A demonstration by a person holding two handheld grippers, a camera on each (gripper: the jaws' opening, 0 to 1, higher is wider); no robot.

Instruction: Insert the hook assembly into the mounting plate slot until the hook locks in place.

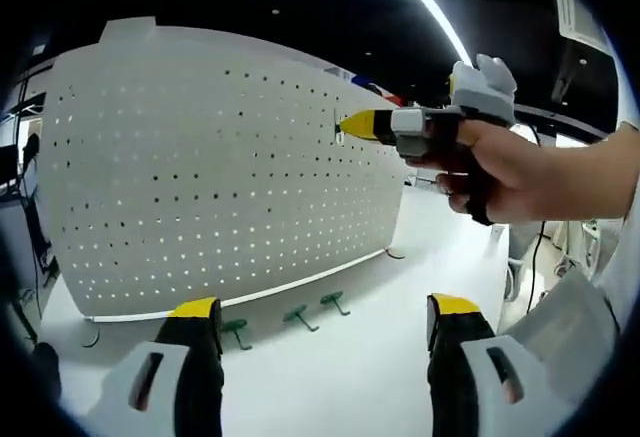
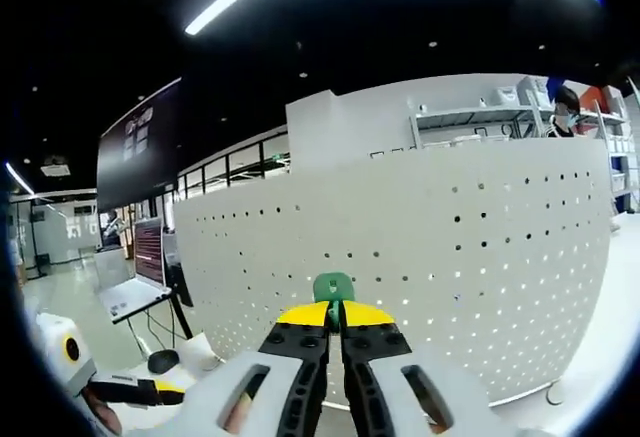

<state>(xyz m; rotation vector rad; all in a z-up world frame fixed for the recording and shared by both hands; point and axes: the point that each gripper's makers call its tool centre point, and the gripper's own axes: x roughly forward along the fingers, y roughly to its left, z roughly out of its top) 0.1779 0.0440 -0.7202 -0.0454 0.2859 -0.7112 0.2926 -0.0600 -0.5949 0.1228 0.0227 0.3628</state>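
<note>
A white pegboard (image 1: 200,157) stands upright on the white table (image 1: 330,377). In the left gripper view, my right gripper (image 1: 355,124), held by a hand, has its yellow tips right at the board's upper right part, with a small hook piece (image 1: 338,129) at the board face. The right gripper view has my right gripper (image 2: 335,314) shut on a green hook (image 2: 333,287), close in front of the pegboard (image 2: 450,257). My left gripper (image 1: 325,307) hangs open above the table, nothing between its jaws. It also appears low at the left as the left gripper (image 2: 65,352).
Three spare green hooks (image 1: 300,317) lie on the table at the foot of the board. A laptop on a stand (image 2: 135,292) sits left of the board, and shelving (image 2: 470,117) rises behind it. Cables trail off the table's right side.
</note>
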